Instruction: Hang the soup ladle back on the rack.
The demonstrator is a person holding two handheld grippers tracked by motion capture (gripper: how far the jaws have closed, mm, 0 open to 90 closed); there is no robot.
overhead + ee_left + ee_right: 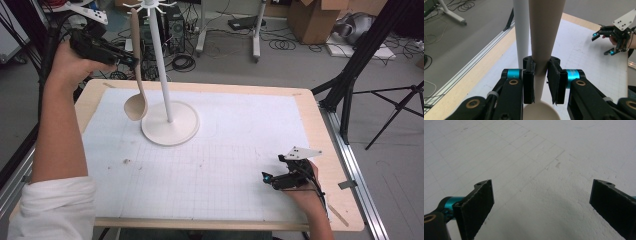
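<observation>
The tabletop (320, 165) is wide and almost bare under its white grid mat (240, 150), so I have much open room in the middle and on the right. On the far left stands the white hook stand (169, 120), with a round base and a thin pole that rises to a crown of pegs at the top.

My left gripper (541, 75) is raised beside this pole, and its jaws are closed on the narrow neck of a beige ladle (136, 95). The ladle hangs almost upright, bowl down and just above the mat, with the top of its handle near the pegs.

I think the main risk is here. The handle is smooth and it becomes thinner toward the bowl, so it can slide or turn between my pads if I tilt the hand. The pole is just beside the handle; a small push sideways can knock the light stand over. The bowl also hangs near the base rim and could catch it when I move right.

My right gripper (285, 177) rests near the right edge, with jaws wide open and empty, well apart from everything.
</observation>
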